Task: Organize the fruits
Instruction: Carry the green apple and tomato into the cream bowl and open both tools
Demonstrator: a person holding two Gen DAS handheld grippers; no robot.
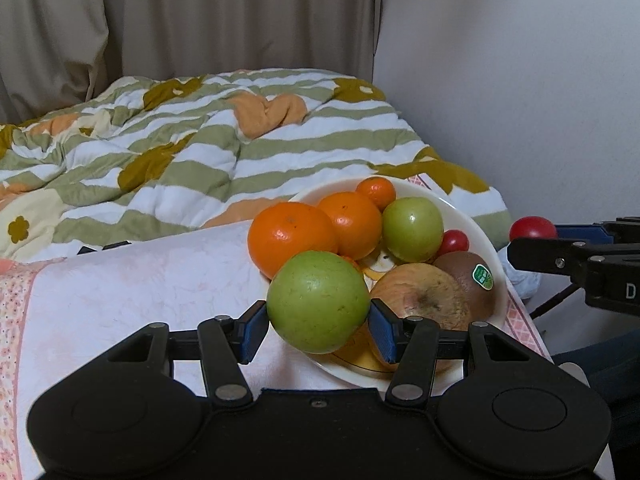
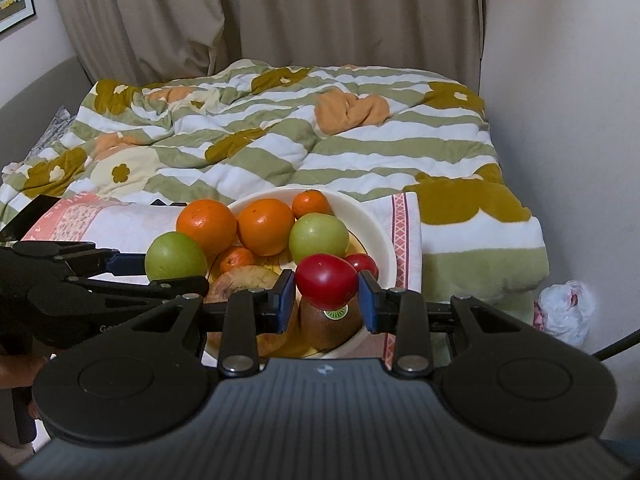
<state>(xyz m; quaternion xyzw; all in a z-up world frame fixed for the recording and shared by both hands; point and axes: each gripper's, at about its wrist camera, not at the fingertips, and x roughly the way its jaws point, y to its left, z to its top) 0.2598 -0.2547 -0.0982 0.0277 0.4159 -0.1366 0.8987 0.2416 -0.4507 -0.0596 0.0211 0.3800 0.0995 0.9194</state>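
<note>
From the left wrist camera, the left gripper (image 1: 318, 330) is clamped on a large green apple (image 1: 318, 302), its blue pads (image 1: 256, 330) pressing the fruit from both sides. The apple hangs over the near rim of a white bowl (image 1: 486, 240) that stands on a pale pink cloth (image 1: 132, 288). In the bowl lie a big orange (image 1: 290, 236) at the left edge, a second orange (image 1: 352, 224) beside it, a small mandarin (image 1: 376, 192) at the back, a green tomato (image 1: 412, 228), a small red tomato (image 1: 454, 242), a brown kiwi (image 1: 468, 280) with a green sticker, and a blotchy old apple (image 1: 424, 296) just behind the right pad. At the right edge of this view the right gripper (image 1: 532, 236) holds a red tomato (image 1: 532, 228) beyond the bowl's rim. A striped quilt (image 1: 200, 148) covers the bed behind.

From the right wrist camera, the right gripper (image 2: 326, 294) is closed on the red tomato (image 2: 326, 280), gripped between its blue pads (image 2: 286, 300) above the kiwi (image 2: 332, 324) and the near part of the bowl (image 2: 380, 232). The left gripper (image 2: 152, 268) reaches in from the left with the green apple (image 2: 176, 256) at the bowl's left rim. Inside sit the big orange (image 2: 206, 226), the second orange (image 2: 266, 226), the small mandarin (image 2: 312, 204), the green tomato (image 2: 318, 238), the small red tomato (image 2: 364, 264), another little mandarin (image 2: 236, 260) and the old apple (image 2: 240, 280). A crumpled plastic bag (image 2: 564, 308) lies on the floor by the wall.
</note>
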